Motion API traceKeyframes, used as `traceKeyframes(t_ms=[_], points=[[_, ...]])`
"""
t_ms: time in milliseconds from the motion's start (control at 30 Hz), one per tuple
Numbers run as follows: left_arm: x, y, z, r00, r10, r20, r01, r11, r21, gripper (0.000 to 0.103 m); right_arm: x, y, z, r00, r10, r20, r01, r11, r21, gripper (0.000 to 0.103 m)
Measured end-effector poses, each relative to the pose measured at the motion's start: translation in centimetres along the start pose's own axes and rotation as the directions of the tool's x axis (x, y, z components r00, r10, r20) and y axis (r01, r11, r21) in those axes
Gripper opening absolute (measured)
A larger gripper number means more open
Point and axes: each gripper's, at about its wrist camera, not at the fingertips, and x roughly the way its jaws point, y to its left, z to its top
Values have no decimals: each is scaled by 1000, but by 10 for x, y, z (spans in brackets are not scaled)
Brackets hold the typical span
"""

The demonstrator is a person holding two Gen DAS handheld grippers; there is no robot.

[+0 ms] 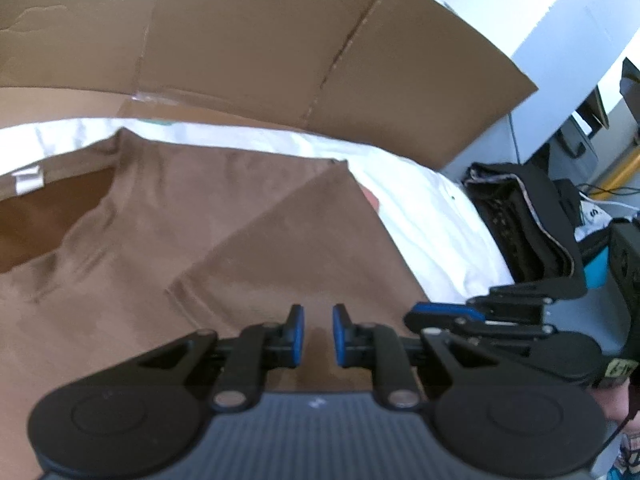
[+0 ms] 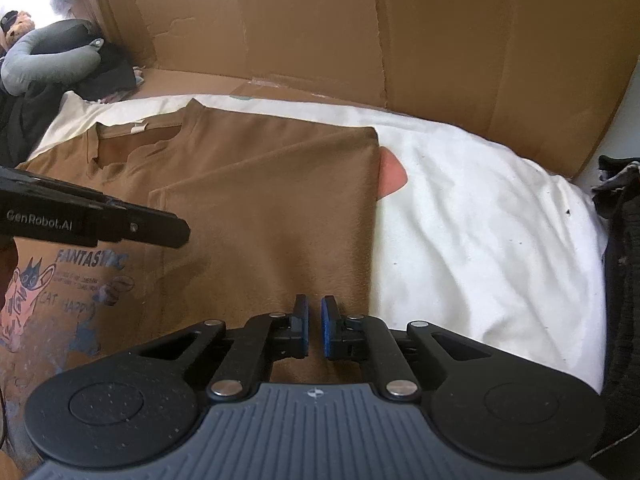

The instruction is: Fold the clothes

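The brown cotton T-shirt (image 2: pixel 256 184) with a printed cat graphic is lying flat on a white sheet (image 2: pixel 480 216), directly ahead of and beneath both grippers, its one side folded inward. The left gripper (image 1: pixel 318 334) is hovering over the fabric with a narrow gap between its blue pads, gripping nothing. The right gripper (image 2: pixel 314 326) is likewise standing narrowly parted, empty. Flattened brown cardboard (image 2: pixel 440 40) is standing beyond them.
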Motion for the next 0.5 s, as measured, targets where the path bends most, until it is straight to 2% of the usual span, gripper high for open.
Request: traceKeyframes(t_ms=[233,500], points=[[6,-17,-18,995,-80,-51,81,996,22,15,-2,3,-11,1000,20,-16,-20,1000,-9,5],[8,-27,-36,989,-97,-113,103,993,52,15,-10,3,-27,999,17,-31,-17,1000,-16,6]])
